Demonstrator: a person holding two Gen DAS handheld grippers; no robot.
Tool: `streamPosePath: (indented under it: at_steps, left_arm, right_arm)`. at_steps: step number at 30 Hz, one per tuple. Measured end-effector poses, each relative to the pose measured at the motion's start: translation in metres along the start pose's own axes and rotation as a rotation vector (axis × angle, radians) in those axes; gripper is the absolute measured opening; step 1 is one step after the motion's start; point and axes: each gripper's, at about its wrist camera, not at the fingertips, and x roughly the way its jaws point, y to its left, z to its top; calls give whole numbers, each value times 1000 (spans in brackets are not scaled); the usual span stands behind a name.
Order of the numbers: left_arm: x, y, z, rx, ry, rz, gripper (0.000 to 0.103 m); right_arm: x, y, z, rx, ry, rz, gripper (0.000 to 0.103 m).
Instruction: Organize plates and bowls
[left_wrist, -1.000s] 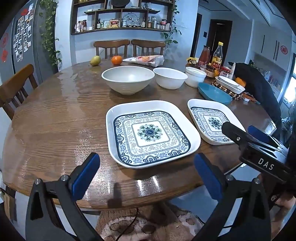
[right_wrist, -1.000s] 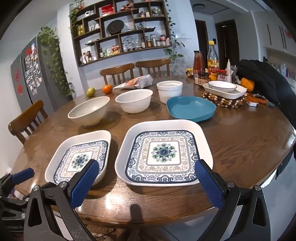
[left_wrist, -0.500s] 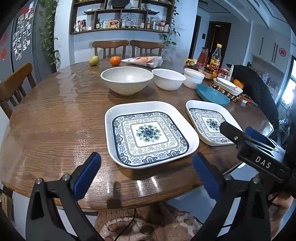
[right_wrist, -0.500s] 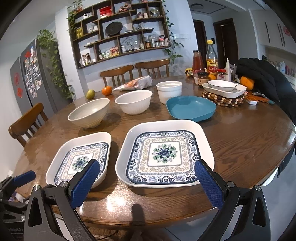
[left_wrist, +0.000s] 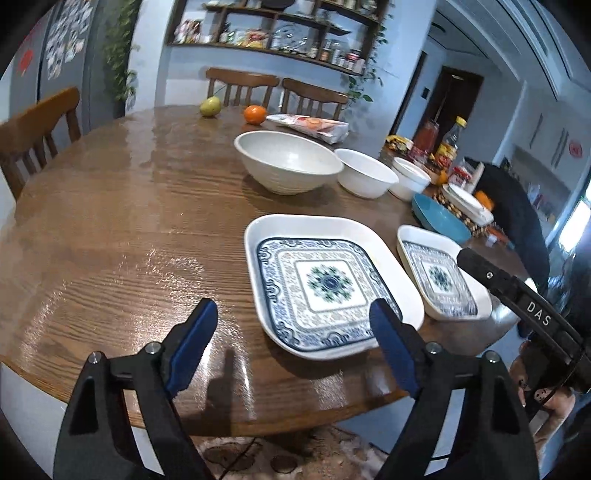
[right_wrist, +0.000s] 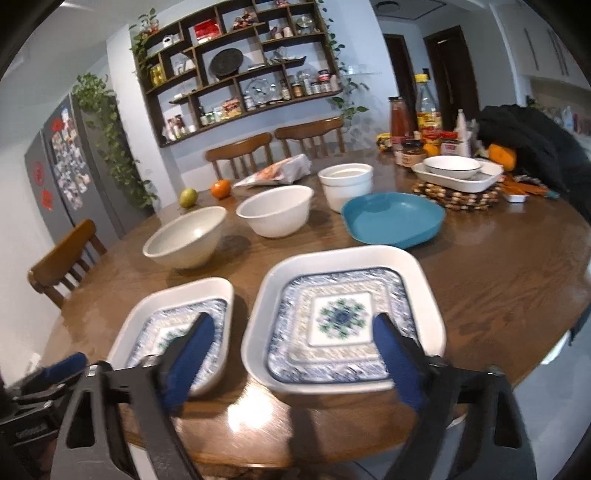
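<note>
Two square white plates with blue patterns lie side by side near the table's front edge: the left plate (left_wrist: 328, 284) (right_wrist: 173, 332) and the right plate (left_wrist: 439, 277) (right_wrist: 343, 317). My left gripper (left_wrist: 293, 317) hovers at the left plate's near left corner, jaws closing, the pads pressing on nothing. My right gripper (right_wrist: 293, 325) hangs over the near edge of the right plate, jaws closing too, gripping nothing. Behind stand a cream bowl (left_wrist: 288, 166) (right_wrist: 184, 240), a white bowl (right_wrist: 275, 214), stacked white ramekins (right_wrist: 347, 184) and a teal plate (right_wrist: 393, 218).
A white dish on a beaded trivet (right_wrist: 458, 173), bottles and jars (right_wrist: 424, 122) and a black coat (right_wrist: 535, 147) crowd the table's right side. An orange (left_wrist: 255, 113), a pear (left_wrist: 210, 107) and a food packet (left_wrist: 314, 127) lie at the back. Wooden chairs (left_wrist: 40, 125) ring the table.
Both grippers' jaws have narrowed. The left gripper has shifted left, so the left plate now sits to its right. The right gripper has tipped slightly toward the right plate.
</note>
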Motion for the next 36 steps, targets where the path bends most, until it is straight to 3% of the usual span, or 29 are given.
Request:
streamPosePath:
  at_steps: [3,4,7,13,28,36]
  left_arm:
    - [6,13,4,-72,32,-46,70]
    - [9,15,5,-88,45,-63,63]
    - [17,18,9,-108,88,-82,57]
    - [26,14,11,-77,111,-74,49]
    - [37,19,17,-37,132,-87,46]
    - [25,27,22,-43,85,-15,46]
  right_arm:
    - [16,13,14,-29,33,72,56]
    - [20,15,16,-37,40,81,55]
    - [44,28,26,-53,106,143,50]
    - [77,44,26,-96,218,120,50]
    - [111,56,17,-139,327,120,50]
    - [114,69,18,-131,331,125,50]
